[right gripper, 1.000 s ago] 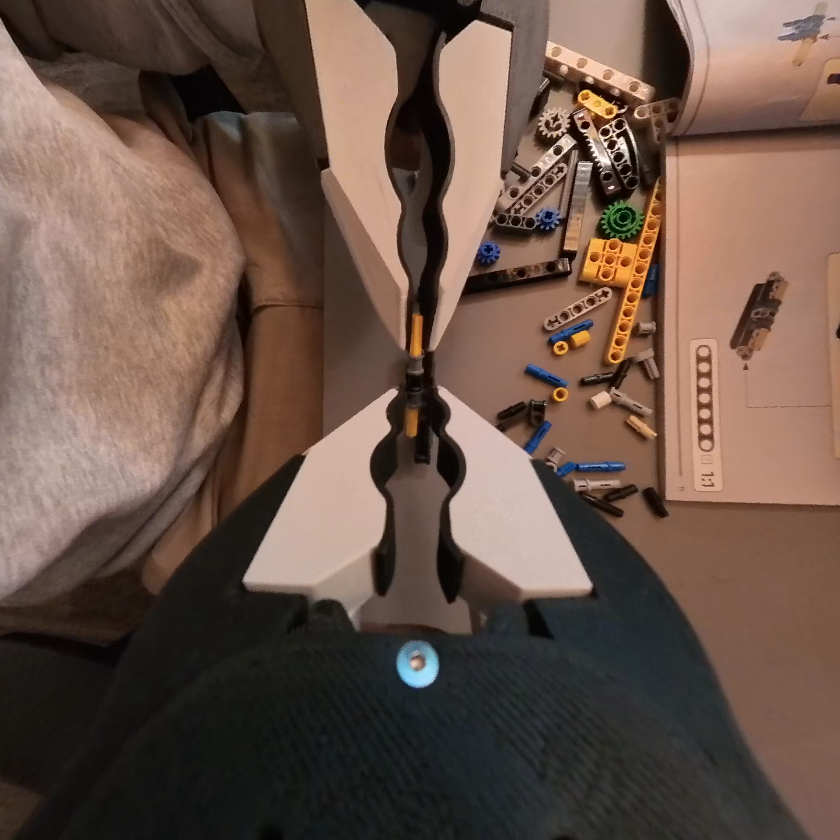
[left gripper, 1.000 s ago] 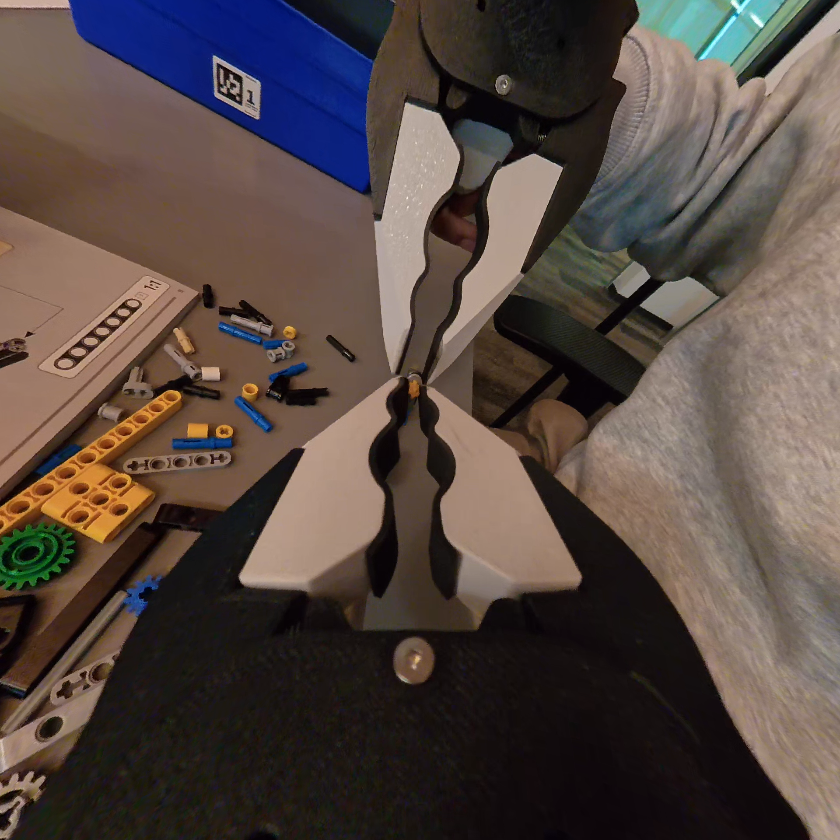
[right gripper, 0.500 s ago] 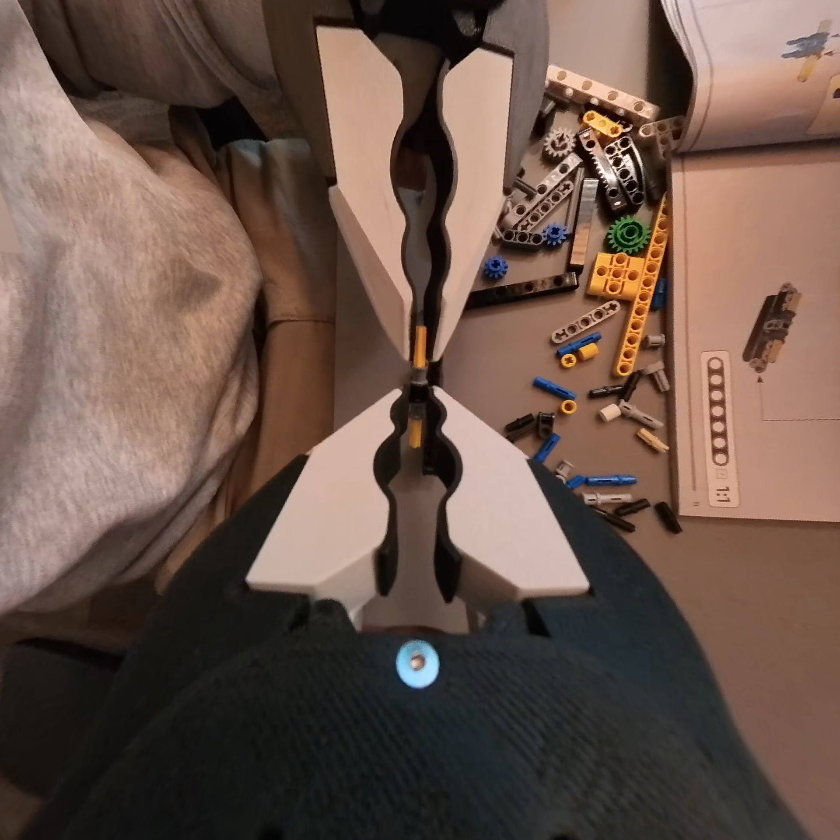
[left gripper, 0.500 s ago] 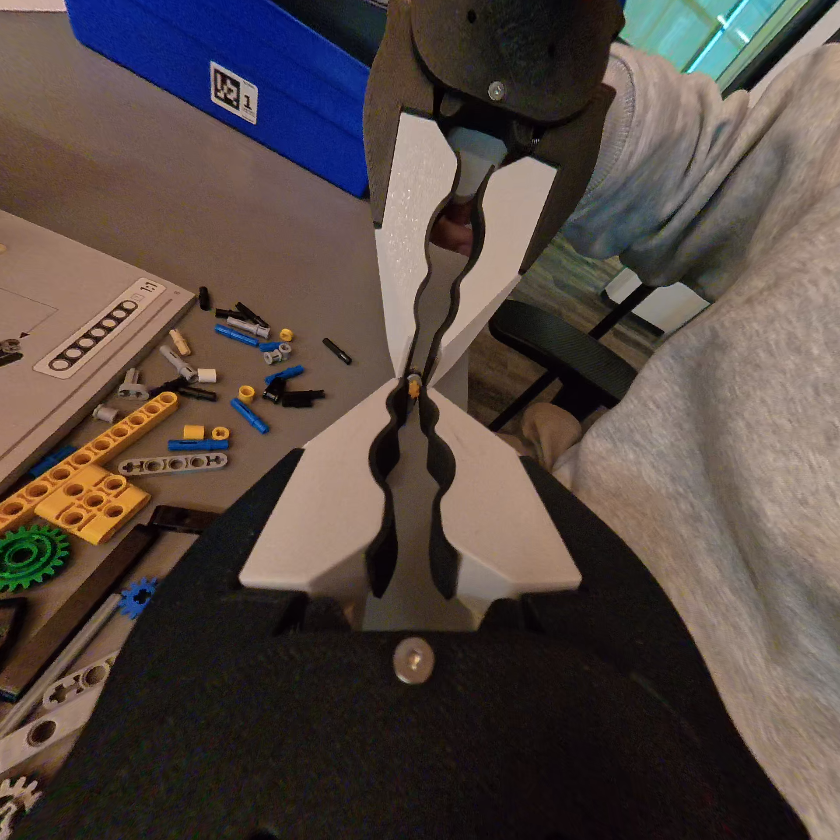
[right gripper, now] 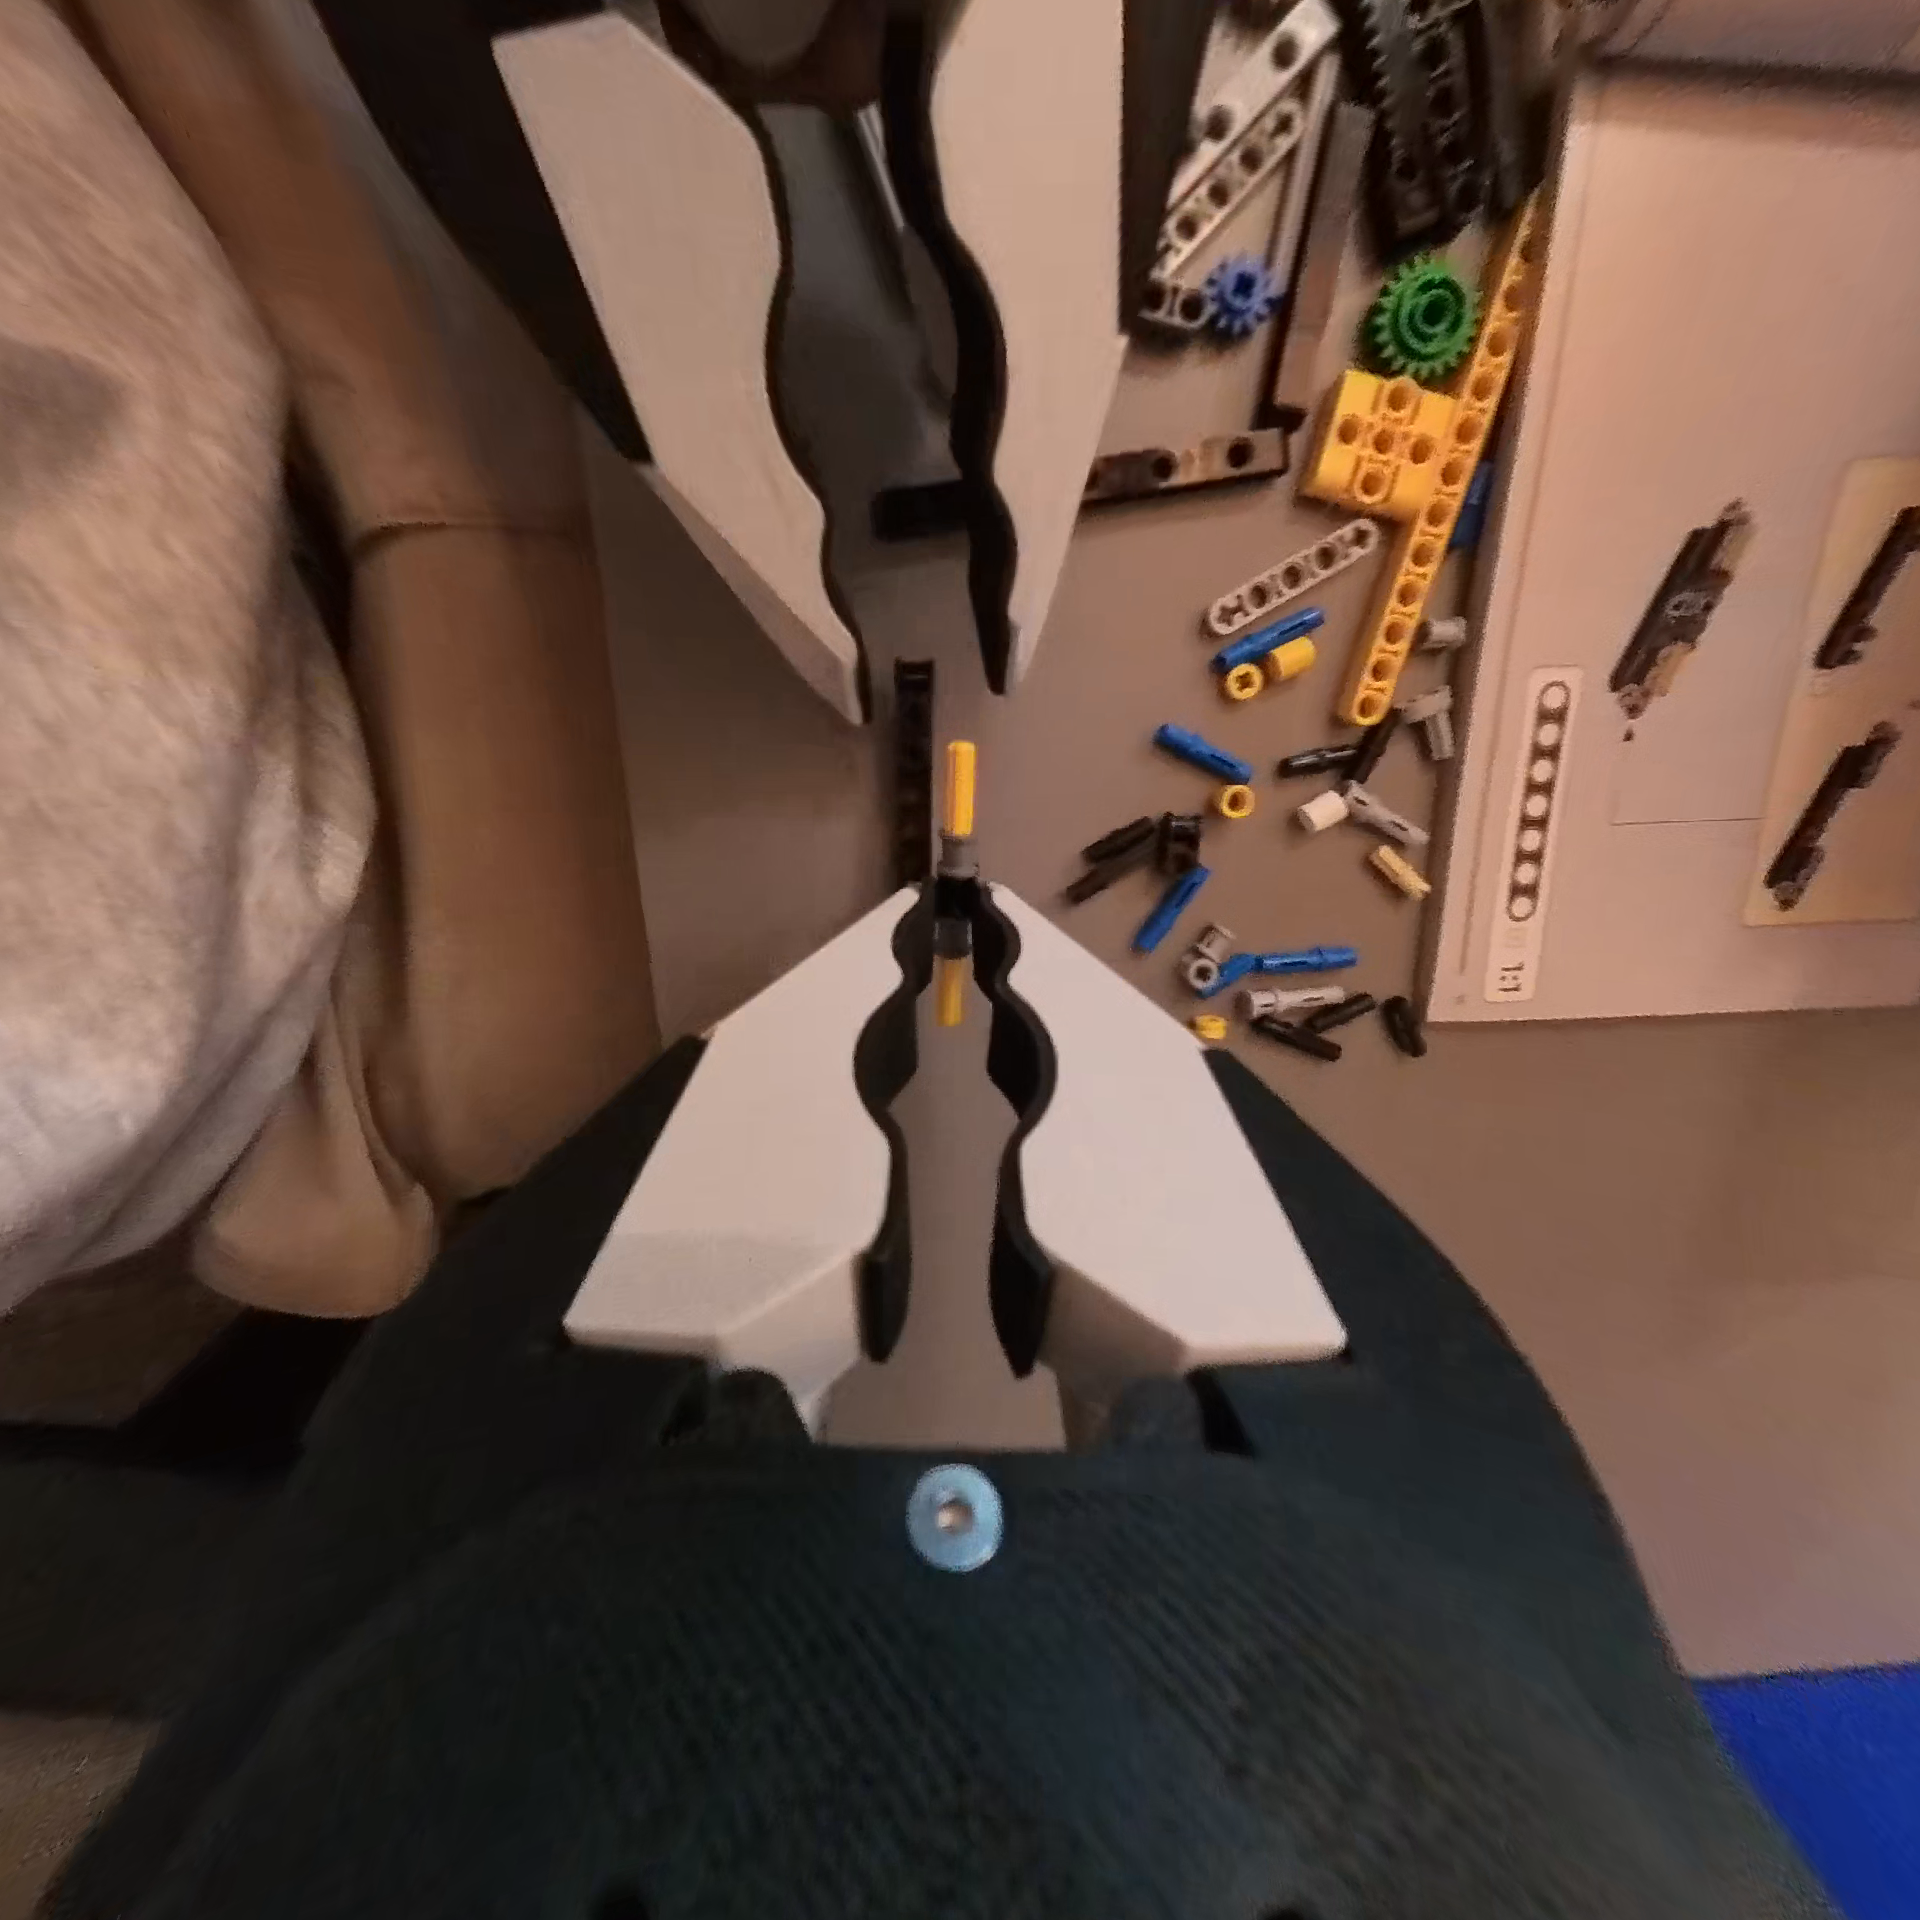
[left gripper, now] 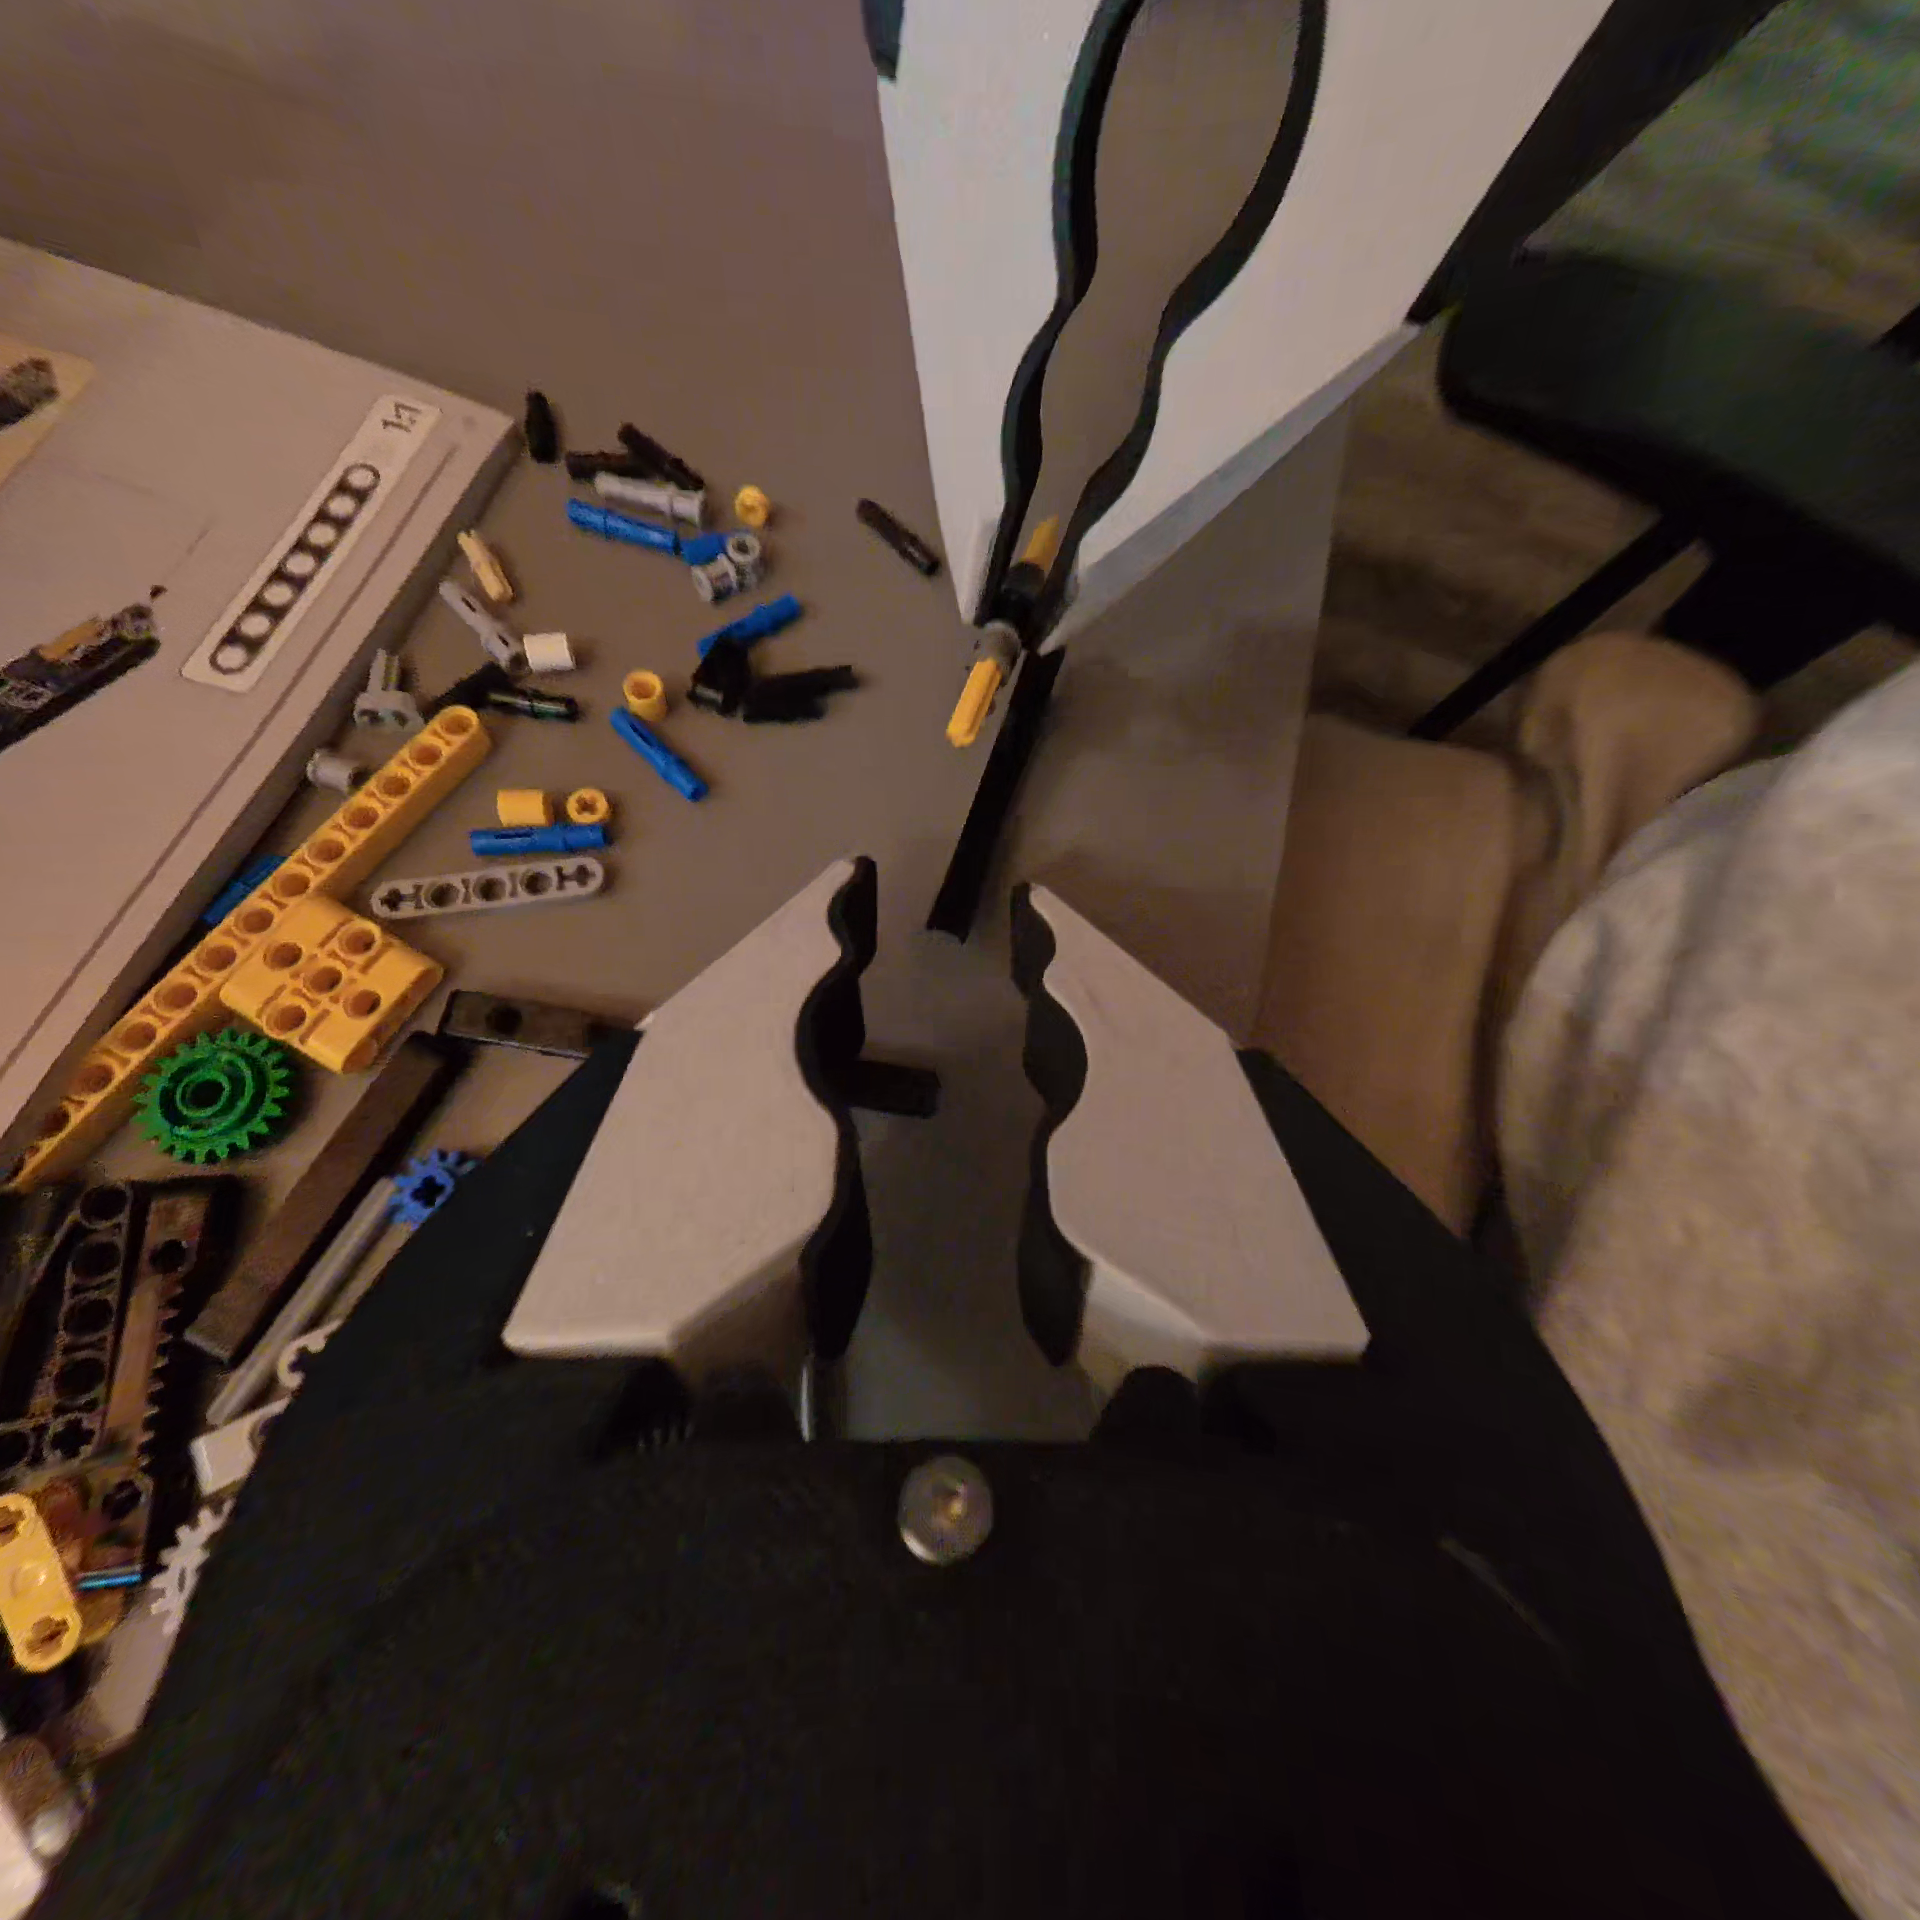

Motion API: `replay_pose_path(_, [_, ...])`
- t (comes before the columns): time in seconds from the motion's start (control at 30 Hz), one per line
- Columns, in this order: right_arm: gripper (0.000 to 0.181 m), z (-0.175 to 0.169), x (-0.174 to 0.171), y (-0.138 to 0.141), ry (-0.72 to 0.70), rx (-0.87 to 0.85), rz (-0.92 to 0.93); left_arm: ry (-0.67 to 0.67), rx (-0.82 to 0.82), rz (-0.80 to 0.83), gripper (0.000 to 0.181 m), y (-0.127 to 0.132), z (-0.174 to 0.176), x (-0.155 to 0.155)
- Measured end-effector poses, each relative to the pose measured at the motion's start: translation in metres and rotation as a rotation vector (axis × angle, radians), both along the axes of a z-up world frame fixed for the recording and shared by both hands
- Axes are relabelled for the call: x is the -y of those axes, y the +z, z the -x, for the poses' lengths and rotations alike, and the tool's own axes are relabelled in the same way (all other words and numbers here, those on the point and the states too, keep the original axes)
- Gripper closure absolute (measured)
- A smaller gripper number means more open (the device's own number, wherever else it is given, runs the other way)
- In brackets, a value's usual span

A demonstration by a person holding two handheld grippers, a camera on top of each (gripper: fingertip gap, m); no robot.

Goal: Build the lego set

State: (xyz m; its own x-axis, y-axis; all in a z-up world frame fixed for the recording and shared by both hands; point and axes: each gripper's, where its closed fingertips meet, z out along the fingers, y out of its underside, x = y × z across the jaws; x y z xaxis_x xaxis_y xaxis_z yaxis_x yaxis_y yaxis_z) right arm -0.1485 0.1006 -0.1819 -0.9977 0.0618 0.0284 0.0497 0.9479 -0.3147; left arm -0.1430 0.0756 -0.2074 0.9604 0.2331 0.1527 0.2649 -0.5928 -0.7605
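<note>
My right gripper [right gripper: 954, 891] is shut on a small assembly: a yellow axle [right gripper: 958, 779] through a grey bush [right gripper: 958, 852], with a thin black beam [right gripper: 914, 769] beside it. The axle sticks out past the fingertips. My left gripper [left gripper: 940, 888] is open and empty, its tips a short way back from the axle's free end [left gripper: 975, 698]. In the left wrist view the right gripper [left gripper: 1013, 623] reaches in from the top, the black beam [left gripper: 987, 800] hanging toward me. In the right wrist view the left gripper [right gripper: 928, 691] comes in from the top with its jaws apart.
Loose parts lie on the grey table [left gripper: 623, 208]: a long yellow beam [left gripper: 260, 914], a yellow block [left gripper: 322, 977], a green gear [left gripper: 213, 1096], a grey liftarm [left gripper: 488, 891], blue and black pins. An instruction booklet [left gripper: 156, 520] lies at the left. The table edge and a person's lap are at the right. The left gripper's tips are roughly 4 cm from the right gripper's.
My left gripper has opened and drawn back off the yellow axle. My right gripper still holds the assembly. Both grippers have come lower over the table.
</note>
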Motion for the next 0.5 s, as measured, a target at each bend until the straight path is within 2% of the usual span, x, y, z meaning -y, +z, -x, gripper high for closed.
replay_pose_path(0.03, [0.177,-0.002,0.001,-0.002,0.004,0.003,-0.017,-0.006,-0.014,0.016,0.157,-0.002,-0.001,0.0])
replay_pose_path(0.5, [0.177,-0.01,0.008,-0.014,0.022,0.068,-0.154,-0.006,0.044,0.021,0.172,-0.005,-0.001,-0.001])
